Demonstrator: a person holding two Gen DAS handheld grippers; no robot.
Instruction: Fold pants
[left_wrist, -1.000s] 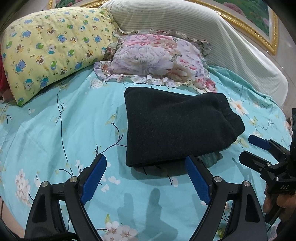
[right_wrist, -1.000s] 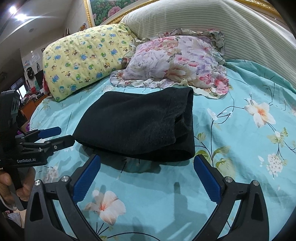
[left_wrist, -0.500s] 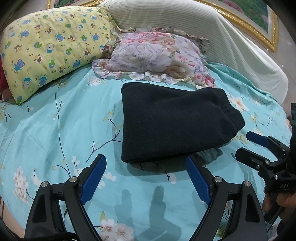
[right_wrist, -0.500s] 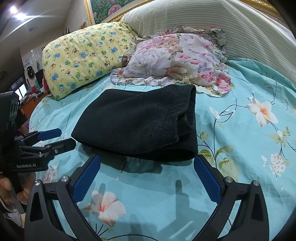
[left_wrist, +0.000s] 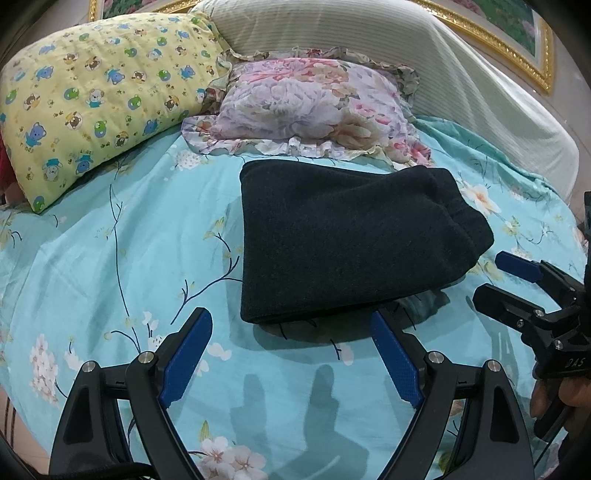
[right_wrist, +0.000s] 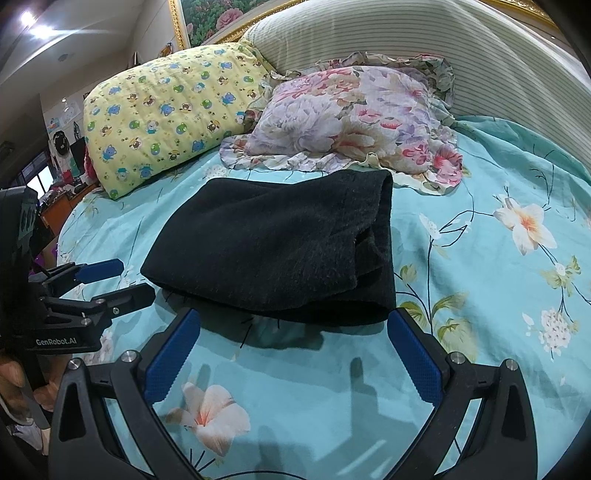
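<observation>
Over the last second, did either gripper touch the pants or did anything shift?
Little changed. The folded black pants sit slightly higher in the left wrist view, so the left gripper seems to have tipped or backed off a little. Both it and the right gripper stay open and empty; pants, floral pillow unmoved.

Black grippers (left_wrist: 291, 354) (blue pads (left_wrist: 186, 356))

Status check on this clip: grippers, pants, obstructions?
Left gripper open, empty. Right gripper open, empty. Black pants folded on the bedsheet, untouched. Nothing in the way.
</observation>
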